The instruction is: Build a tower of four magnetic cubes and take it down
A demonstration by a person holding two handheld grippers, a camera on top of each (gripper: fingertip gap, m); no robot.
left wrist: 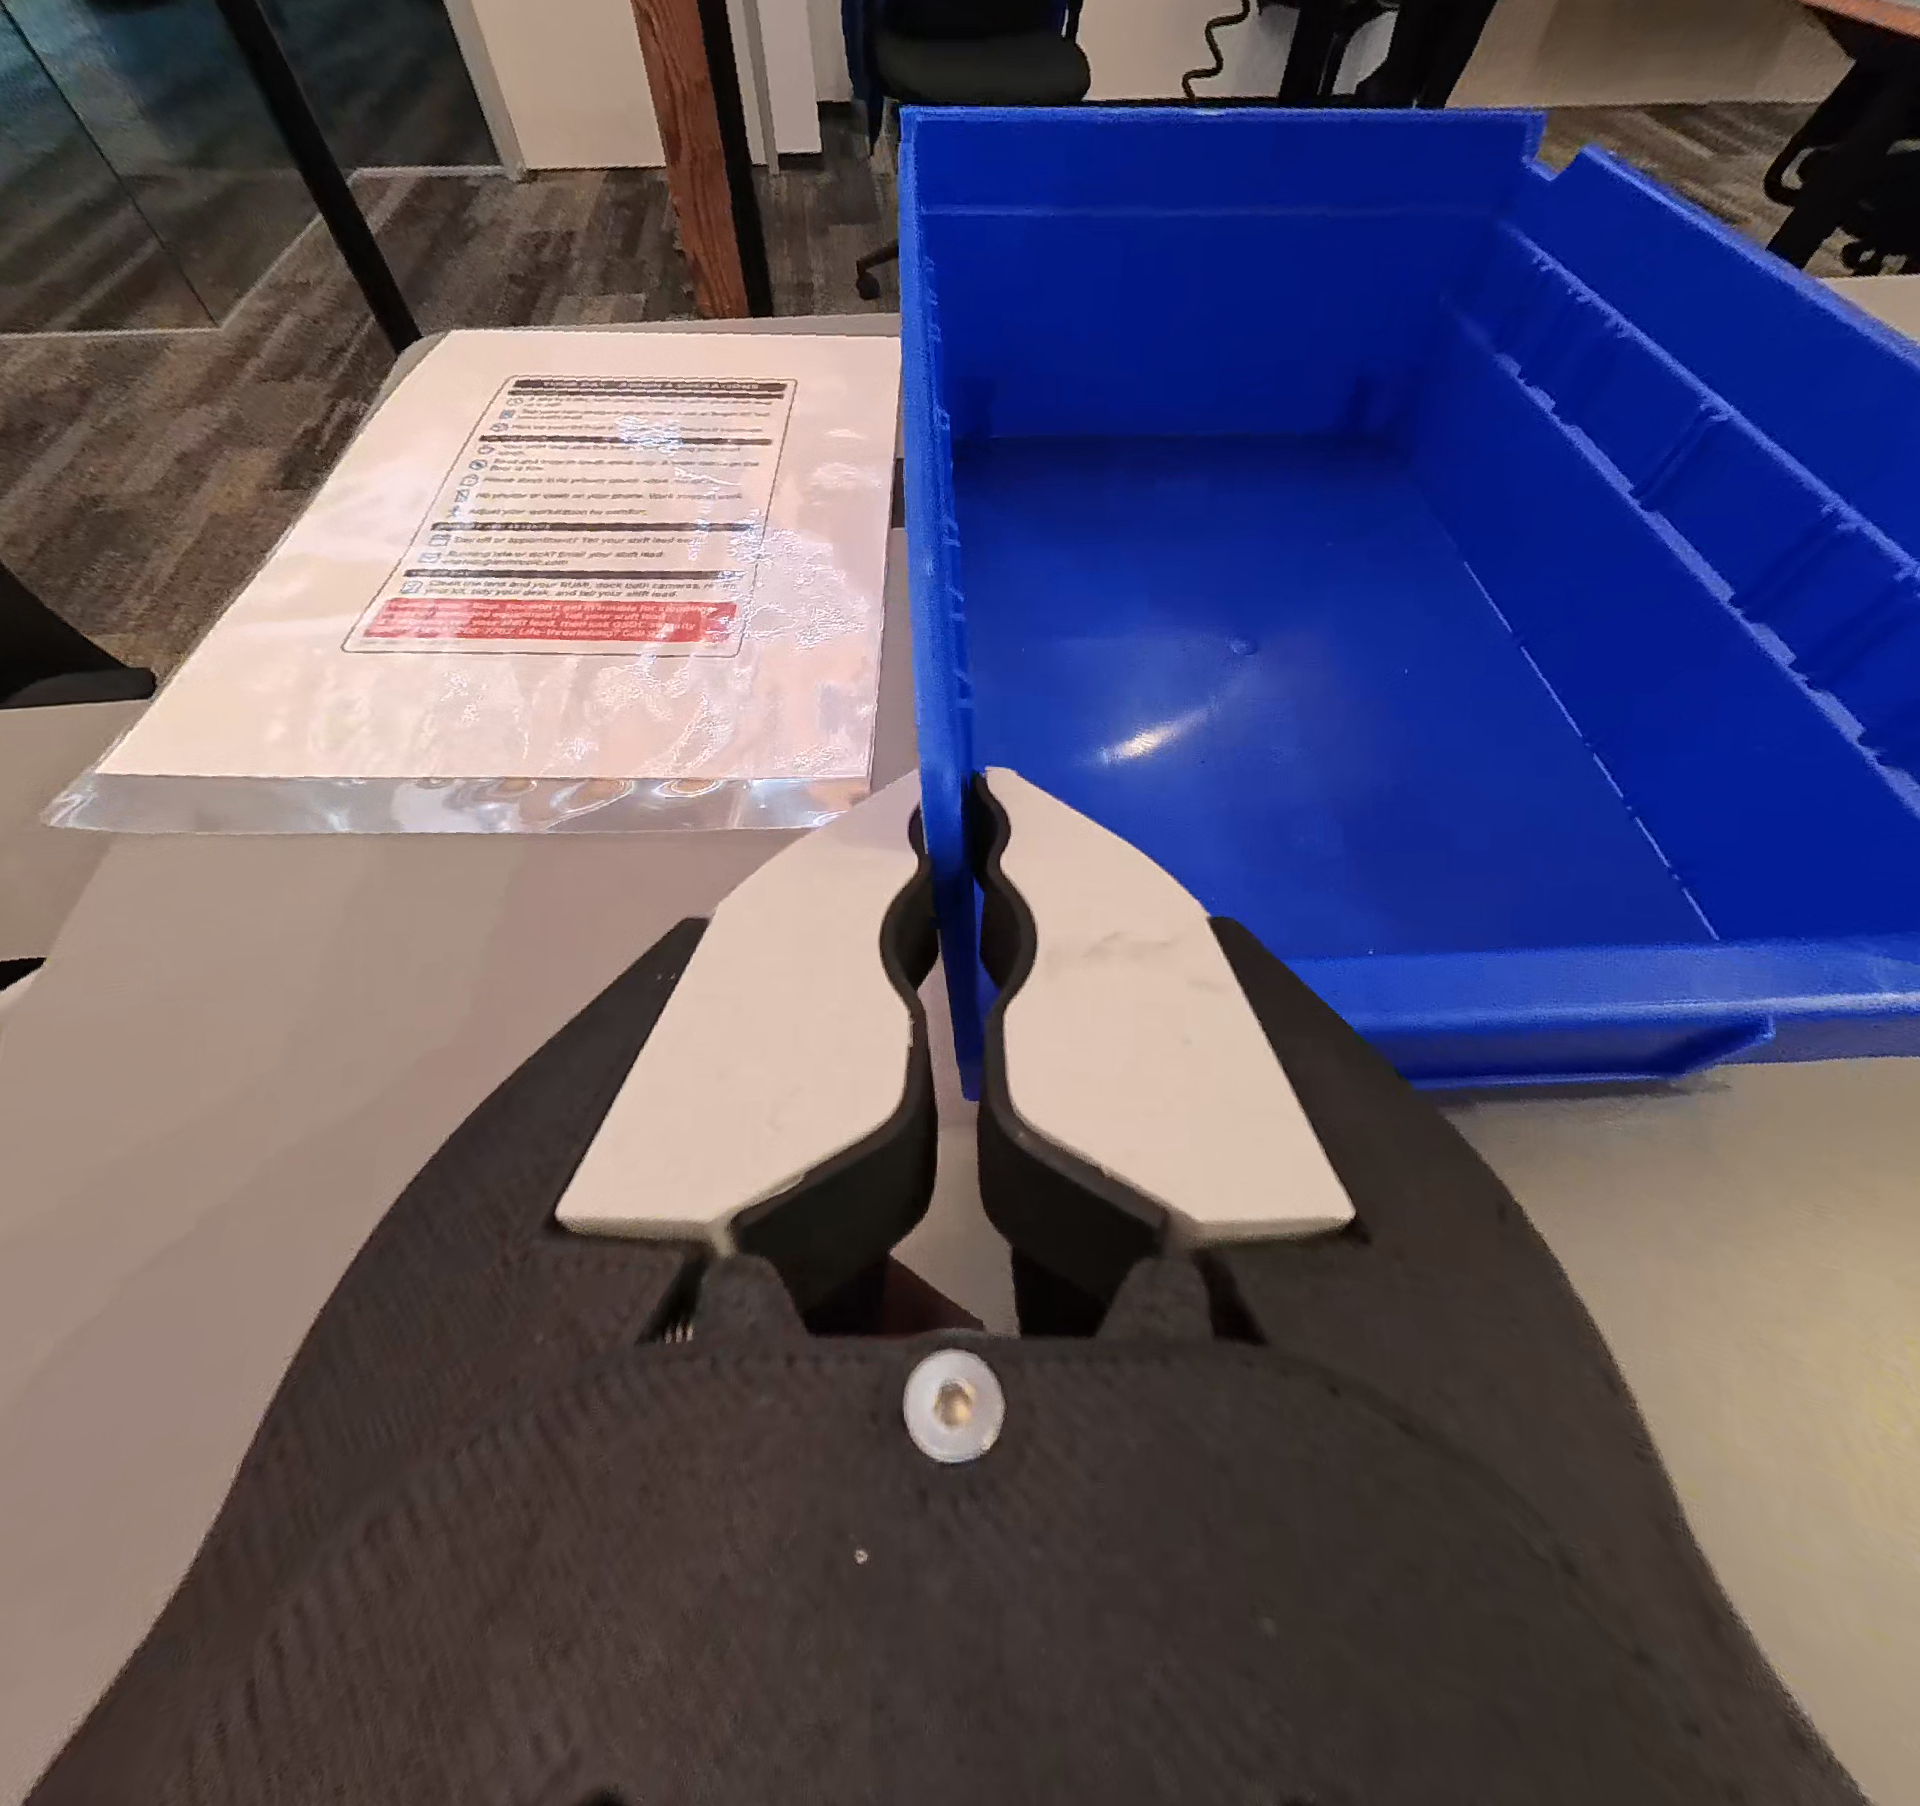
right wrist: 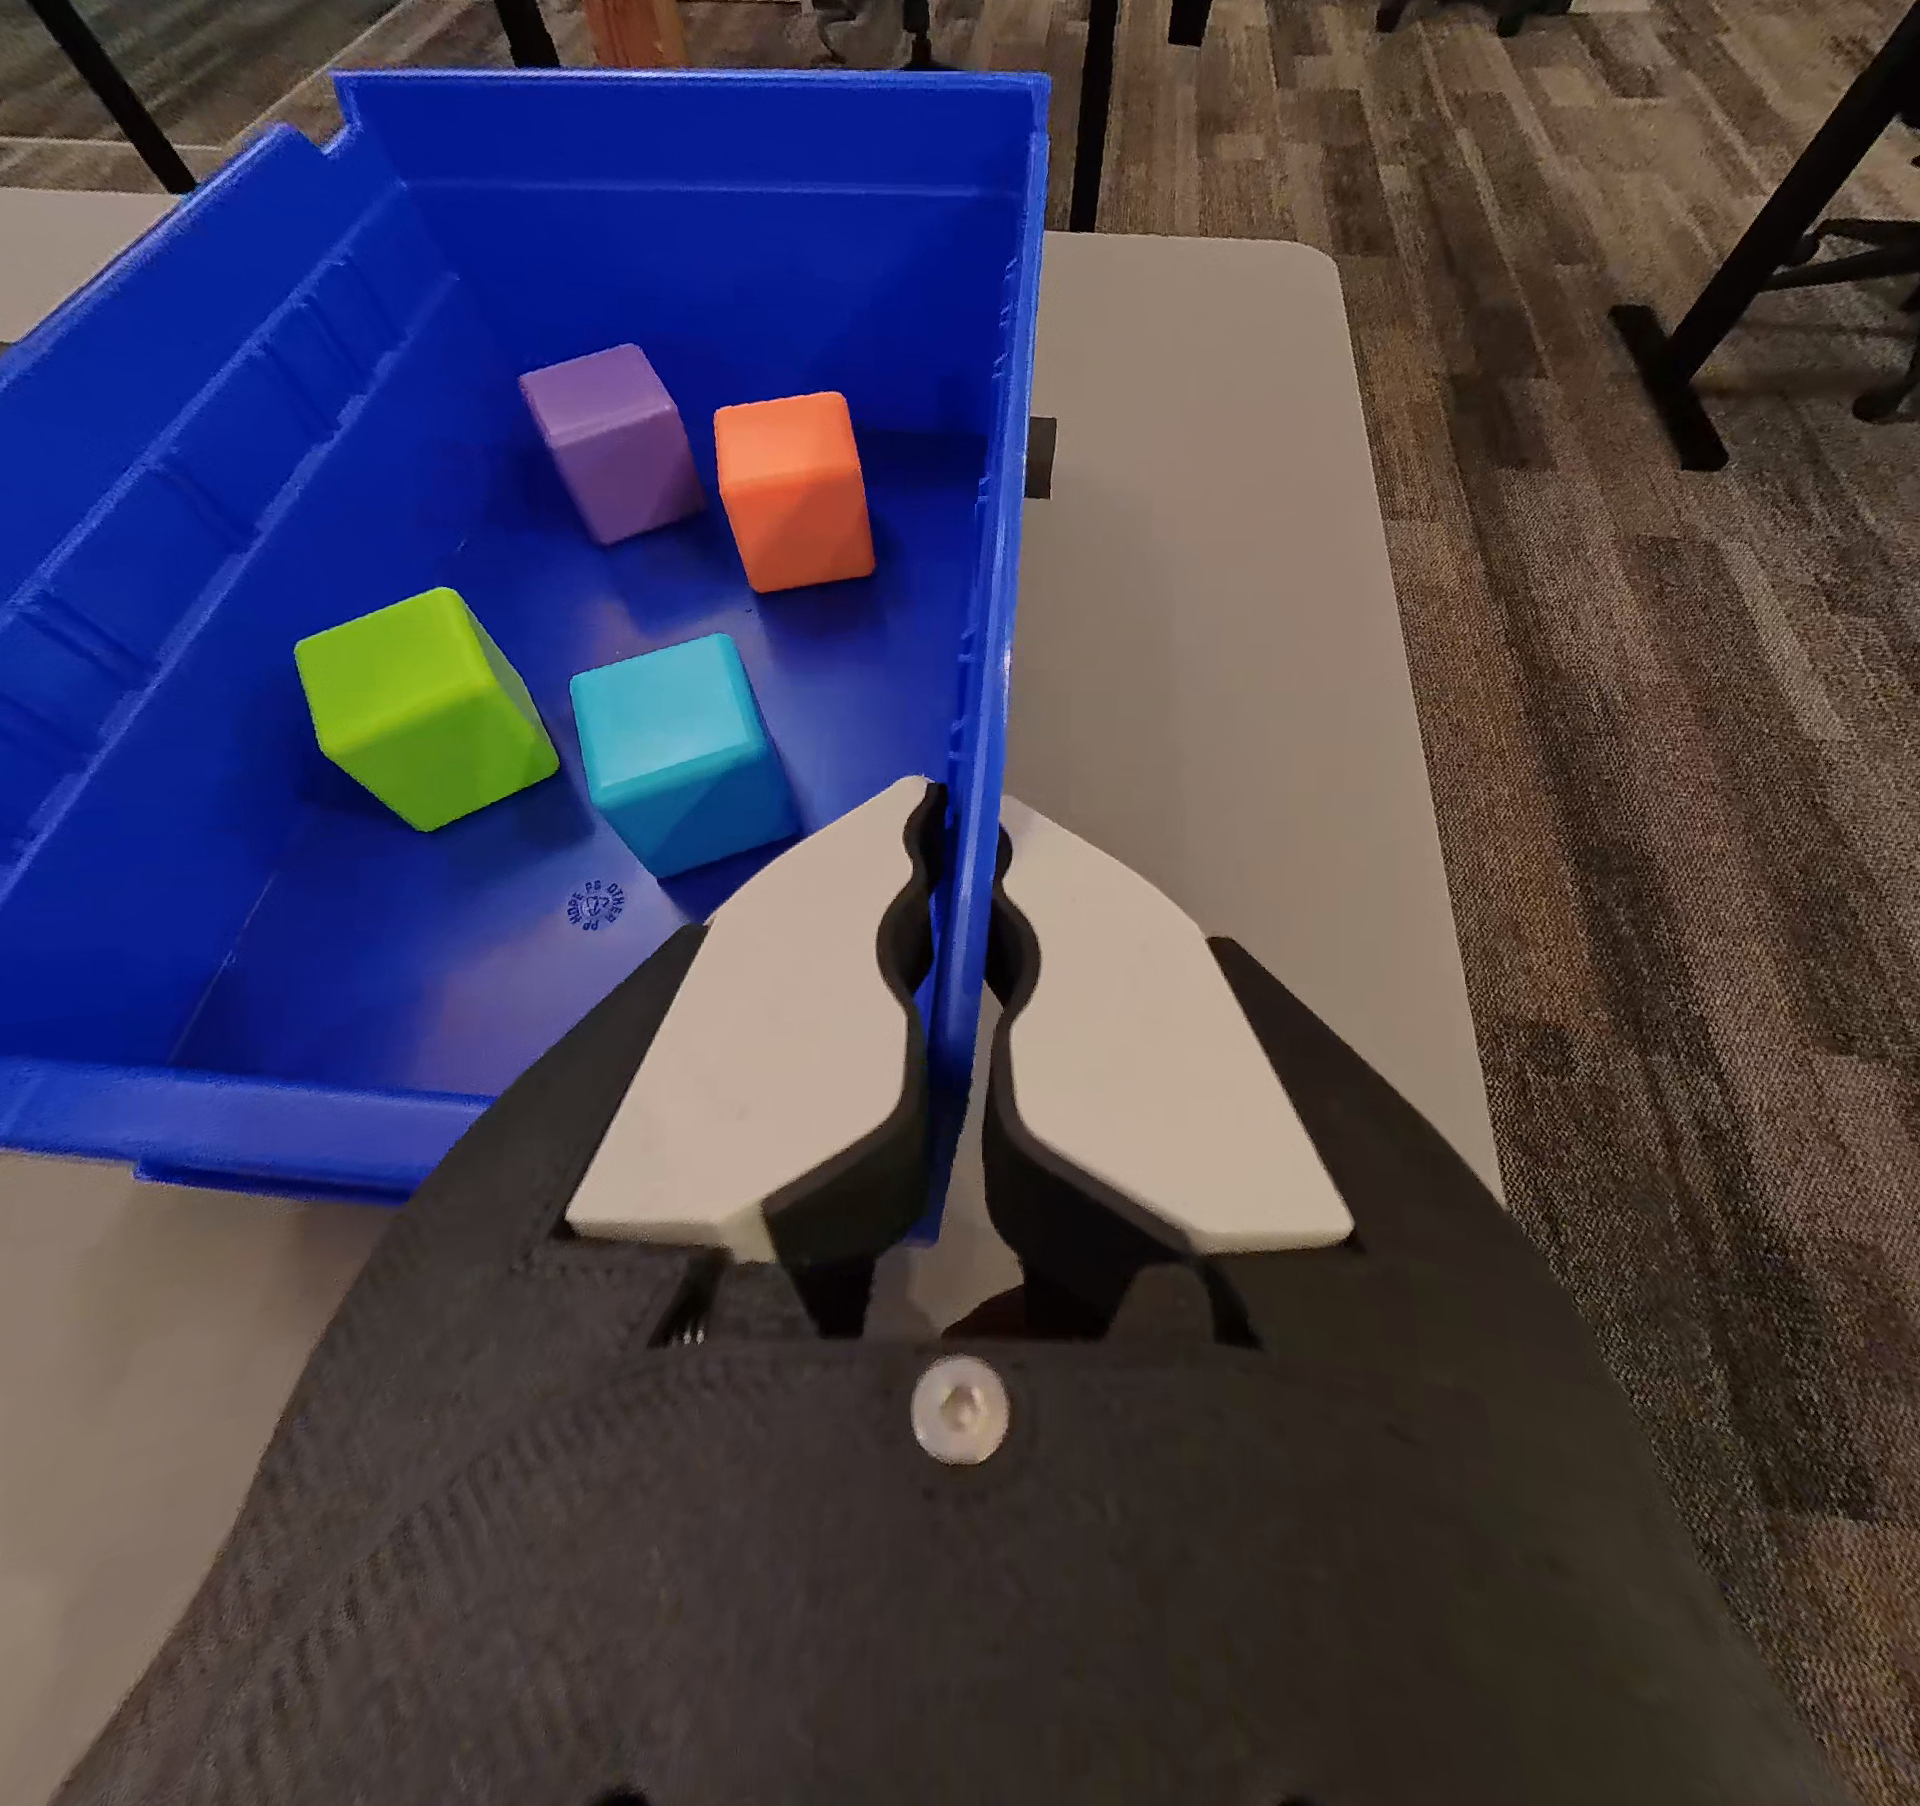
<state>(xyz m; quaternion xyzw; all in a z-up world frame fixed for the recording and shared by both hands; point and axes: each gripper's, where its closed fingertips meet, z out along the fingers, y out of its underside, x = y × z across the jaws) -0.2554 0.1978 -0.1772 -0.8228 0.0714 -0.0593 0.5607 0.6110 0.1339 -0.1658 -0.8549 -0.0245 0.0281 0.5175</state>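
Note:
A blue plastic bin (right wrist: 727,135) stands on the grey table. Inside its right end lie separate cubes: green (right wrist: 416,707), light blue (right wrist: 675,748), purple (right wrist: 613,437) and orange (right wrist: 792,489), none stacked. My right gripper (right wrist: 966,811) is shut on the bin's right side wall, one finger inside, one outside. My left gripper (left wrist: 951,800) is shut on the bin's left side wall (left wrist: 940,613) near the front corner. The left wrist view shows only the bin's empty left part (left wrist: 1299,676); the cubes are out of that view.
A laminated paper sheet (left wrist: 540,572) lies on the table left of the bin. The grey table (right wrist: 1195,530) ends just right of the bin, with carpet floor beyond. Office chairs and desk legs (right wrist: 1101,42) stand behind the table. Some 85 centimeters of space lies between my two pairs of fingers.

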